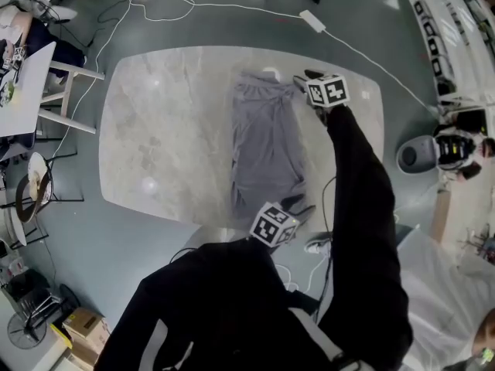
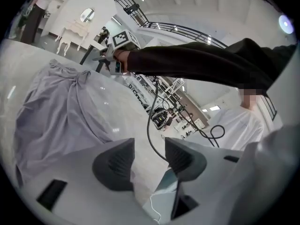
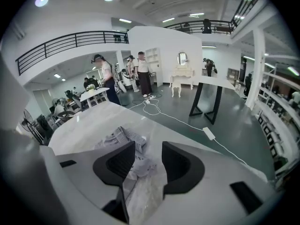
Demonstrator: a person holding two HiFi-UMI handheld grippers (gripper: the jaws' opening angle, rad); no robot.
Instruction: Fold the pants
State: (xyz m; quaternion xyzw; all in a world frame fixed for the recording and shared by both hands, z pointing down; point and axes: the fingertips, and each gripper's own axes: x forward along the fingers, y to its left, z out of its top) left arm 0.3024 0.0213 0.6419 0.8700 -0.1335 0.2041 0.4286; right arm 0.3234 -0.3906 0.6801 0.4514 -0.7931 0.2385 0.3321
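Grey pants point(image 1: 263, 141) lie in a long narrow strip on the right half of the pale marble table point(image 1: 162, 122). My right gripper point(image 1: 304, 79) is at their far end, open; in the right gripper view the crumpled waistband point(image 3: 123, 138) lies just beyond and below the gap between its pads, untouched. My left gripper point(image 1: 298, 205) is at the near end by the table's edge, open, nothing between its fingers point(image 2: 116, 163). In the left gripper view the pants point(image 2: 56, 111) spread away to the left, and the right gripper point(image 2: 108, 60) shows at their far end.
A white cable with a power brick point(image 1: 313, 20) runs over the floor beyond the table. White chairs point(image 1: 66, 91) stand at the left and a round grey device point(image 1: 418, 154) at the right. A black cable point(image 2: 151, 121) hangs off the near edge. People point(image 3: 105, 78) stand far off.
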